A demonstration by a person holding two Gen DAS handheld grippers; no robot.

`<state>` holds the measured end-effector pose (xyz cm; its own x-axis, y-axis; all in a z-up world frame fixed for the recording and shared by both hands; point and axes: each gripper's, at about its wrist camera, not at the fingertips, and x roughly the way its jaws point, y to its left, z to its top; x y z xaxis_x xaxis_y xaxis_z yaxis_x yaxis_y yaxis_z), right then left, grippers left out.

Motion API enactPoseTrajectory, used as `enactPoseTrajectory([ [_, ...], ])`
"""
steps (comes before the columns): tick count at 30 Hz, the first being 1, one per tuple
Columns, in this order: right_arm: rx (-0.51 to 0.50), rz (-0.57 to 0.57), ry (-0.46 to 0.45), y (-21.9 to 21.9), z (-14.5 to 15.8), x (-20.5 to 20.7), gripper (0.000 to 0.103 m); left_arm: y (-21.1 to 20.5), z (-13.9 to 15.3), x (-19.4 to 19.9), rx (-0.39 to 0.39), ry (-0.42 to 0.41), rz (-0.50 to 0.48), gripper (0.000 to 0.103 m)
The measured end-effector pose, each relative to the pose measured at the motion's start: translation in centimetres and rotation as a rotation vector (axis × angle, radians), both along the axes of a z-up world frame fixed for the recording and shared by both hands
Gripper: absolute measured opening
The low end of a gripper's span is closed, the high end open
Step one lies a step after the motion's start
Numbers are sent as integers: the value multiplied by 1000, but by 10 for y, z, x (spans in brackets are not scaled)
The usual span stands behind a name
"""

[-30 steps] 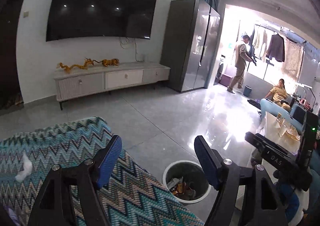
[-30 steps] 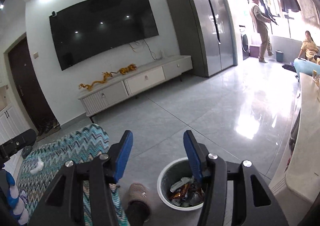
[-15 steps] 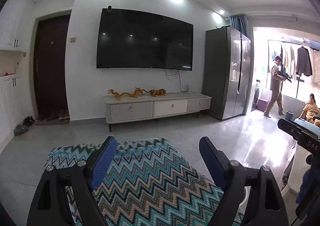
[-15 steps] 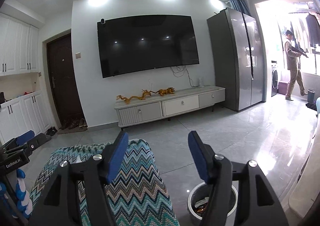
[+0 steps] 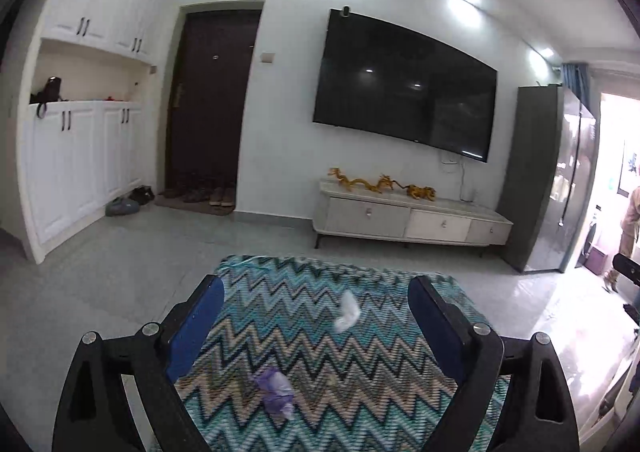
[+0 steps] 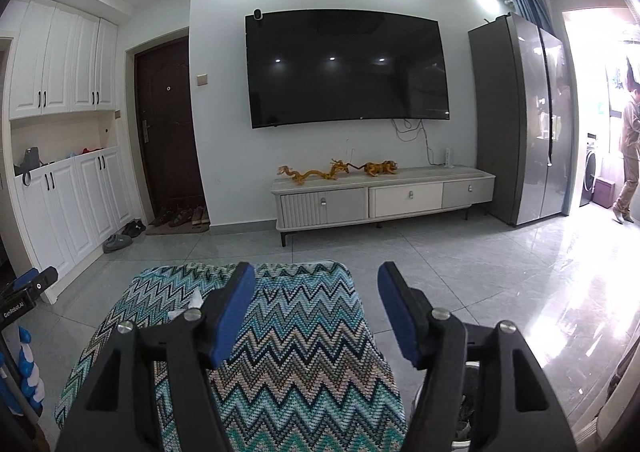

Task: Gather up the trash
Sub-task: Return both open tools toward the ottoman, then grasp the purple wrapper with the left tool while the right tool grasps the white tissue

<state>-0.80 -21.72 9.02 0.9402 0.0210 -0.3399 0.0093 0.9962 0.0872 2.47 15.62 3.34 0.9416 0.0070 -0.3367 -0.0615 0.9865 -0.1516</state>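
Nearest the left wrist camera, the left gripper (image 5: 316, 316) gapes wide over the zigzag-patterned cover (image 5: 360, 380), its jaws just having spread further, nothing between the pads. A purple wrapper (image 5: 276, 392) lies on the cover toward its near edge, between the two fingers as seen from here. A white crumpled tissue (image 5: 346, 311) sits farther in, around the middle of the cover, well apart from the wrapper. On the right wrist view, the right gripper (image 6: 316, 312) stands partly open and empty, jaws having opened lately too. Low at the right, a trash bin (image 6: 460, 416) peeks out behind the right finger, beside the cover's right edge. Beyond, grey floor, then the TV cabinet (image 6: 384, 198) against the wall.
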Motion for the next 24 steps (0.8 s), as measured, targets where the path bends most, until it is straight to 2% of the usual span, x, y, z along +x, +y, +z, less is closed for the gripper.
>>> enactPoseTrajectory([
  [4, 26, 53, 45, 17, -14, 31, 62, 54, -23, -6, 23, 45, 126, 93],
  [7, 31, 108, 99, 37, -28, 59, 63, 77, -44, 3, 36, 106, 168, 93],
  [10, 29, 172, 164, 59, -47, 90, 62, 83, -67, 25, 14, 203, 119, 93],
  [13, 11, 249, 239, 87, -70, 121, 62, 69, -89, 52, 20, 285, 32, 91],
  [15, 10, 308, 286, 101, -84, 141, 62, 54, -105, 68, 33, 333, -37, 86],
  [19, 3, 377, 380, 128, -114, 182, 62, 25, -142, 94, 23, 436, -106, 62],
  [24, 25, 451, 483, 157, -151, 223, 62, 16, -181, 105, -5, 529, -116, 44],
])
